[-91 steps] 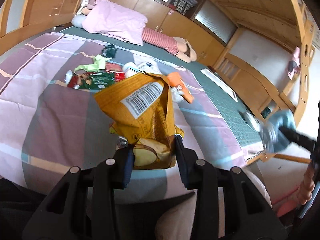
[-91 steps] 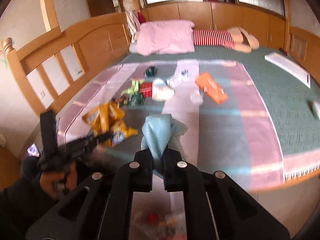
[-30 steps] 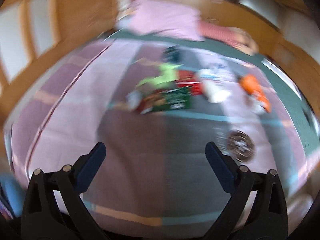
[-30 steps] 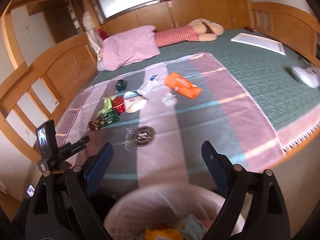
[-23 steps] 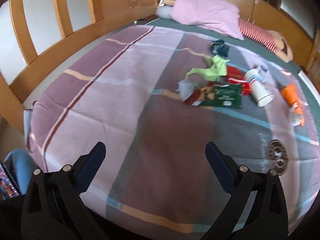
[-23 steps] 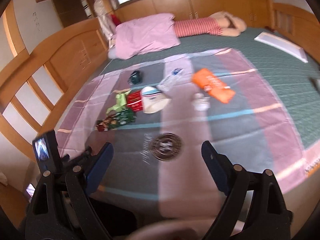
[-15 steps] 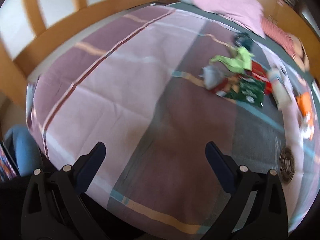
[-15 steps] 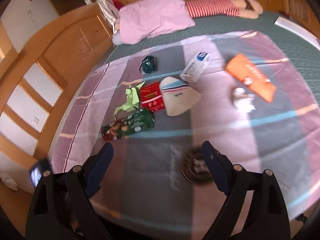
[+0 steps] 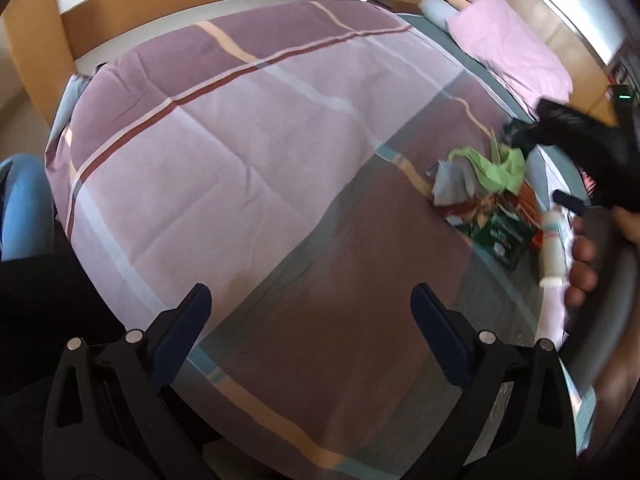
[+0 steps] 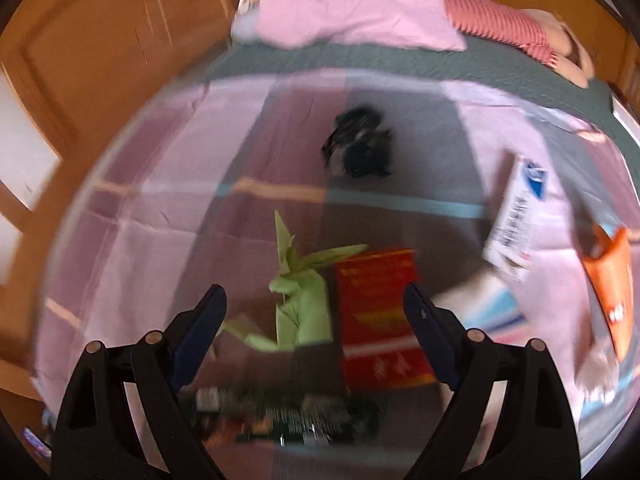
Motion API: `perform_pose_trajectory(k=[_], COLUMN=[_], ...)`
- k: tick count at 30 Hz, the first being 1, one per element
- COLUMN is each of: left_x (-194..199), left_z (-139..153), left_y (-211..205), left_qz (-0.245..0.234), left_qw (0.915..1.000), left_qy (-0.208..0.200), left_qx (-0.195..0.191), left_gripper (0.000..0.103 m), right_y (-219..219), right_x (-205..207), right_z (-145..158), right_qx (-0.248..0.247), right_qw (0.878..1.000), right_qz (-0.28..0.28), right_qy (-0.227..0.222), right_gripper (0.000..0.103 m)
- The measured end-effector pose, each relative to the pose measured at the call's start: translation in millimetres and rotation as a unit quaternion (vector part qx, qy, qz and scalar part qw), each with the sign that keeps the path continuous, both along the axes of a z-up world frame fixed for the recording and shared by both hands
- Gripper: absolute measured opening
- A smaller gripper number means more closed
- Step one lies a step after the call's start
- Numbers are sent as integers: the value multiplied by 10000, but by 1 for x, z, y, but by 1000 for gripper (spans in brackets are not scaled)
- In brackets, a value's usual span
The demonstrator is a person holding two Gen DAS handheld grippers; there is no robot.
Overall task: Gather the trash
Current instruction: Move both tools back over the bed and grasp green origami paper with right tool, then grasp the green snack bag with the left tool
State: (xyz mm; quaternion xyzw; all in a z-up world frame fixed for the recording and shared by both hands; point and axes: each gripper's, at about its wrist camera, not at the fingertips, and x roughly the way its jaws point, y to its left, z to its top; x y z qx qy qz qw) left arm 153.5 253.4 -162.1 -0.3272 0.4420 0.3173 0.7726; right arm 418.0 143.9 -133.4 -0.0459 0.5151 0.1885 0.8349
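Note:
Trash lies on a purple striped blanket (image 9: 248, 168). In the right wrist view my right gripper (image 10: 316, 312) is open and empty, low over a crumpled green paper (image 10: 300, 304) and a red packet (image 10: 380, 316). A dark green wrapper (image 10: 288, 416) lies just below them, a black crumpled wrapper (image 10: 360, 148) farther off, a white carton (image 10: 516, 216) and an orange pouch (image 10: 612, 280) at the right. My left gripper (image 9: 308, 324) is open and empty over bare blanket; the green paper (image 9: 500, 168), the green wrapper (image 9: 500, 236) and the right gripper's body (image 9: 580, 152) show at its right.
A pink pillow (image 10: 352, 4) and a striped stuffed toy (image 10: 500, 24) lie at the head of the bed. A wooden bed frame (image 9: 192, 4) runs along the left side. A white cup (image 10: 484, 308) lies blurred beside the red packet.
Both grippers let go of their trash, the orange bag and the blue cloth, and opened. The right gripper has moved in low over the green paper and red packet; the left has swung left.

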Motion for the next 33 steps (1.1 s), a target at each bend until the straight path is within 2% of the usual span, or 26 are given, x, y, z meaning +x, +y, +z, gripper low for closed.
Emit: perform_pose_trajectory(k=[2, 3, 5, 7, 8, 9, 15, 21, 23, 26, 29, 31, 33], left_x=[-1, -2, -5, -8, -8, -8, -15, -16, -17, -17, -20, -24, -27], left_z=[-2, -3, -5, -5, -5, -5, -7, -8, -8, -9, -9, -9, -9], left_y=[3, 6, 9, 9, 8, 7, 11, 13, 12, 15, 24, 30, 33], left_qz=[158, 215, 357, 425, 419, 400, 572, 670, 660, 669, 650, 687, 759], left_qw=[9998, 9996, 9989, 9984, 9984, 9985, 9979, 9973, 9974, 9972, 9956, 9927, 9909], left_qy=[-2, -6, -30, -77, -88, -81, -26, 16, -7, -71, -347, -604, -709], left_qx=[-127, -177, -288, -361, -375, -363, -310, -287, -271, -315, -582, -787, -856], left_gripper=[99, 99, 99, 99, 99, 99, 99, 99, 99, 99, 99, 99, 99], right_y=[16, 23, 34, 39, 40, 36, 4, -29, -40, -63, -82, -92, -107], right_x=[2, -2, -15, -29, -31, -35, -60, -96, -108, -114, -118, -120, -126], right_z=[-16, -24, -26, -29, -35, -40, -36, -27, -13, 28, 61, 74, 79], right_qx=[-188, -337, -718, -861, -868, -785, -295, 2, 198, 673, 997, 1040, 1038], right_qw=[9995, 9987, 9947, 9903, 9898, 9906, 9924, 9879, 9899, 9934, 9926, 9918, 9922], right_qz=[241, 385, 655, 1007, 1121, 1116, 1083, 1234, 1197, 926, 624, 533, 473], right_qy=[88, 71, -344, -424, -154, 114, 497, 935, 734, 108, -313, -519, -497], right_gripper=[87, 81, 71, 41, 35, 33, 31, 28, 28, 27, 27, 27, 27])
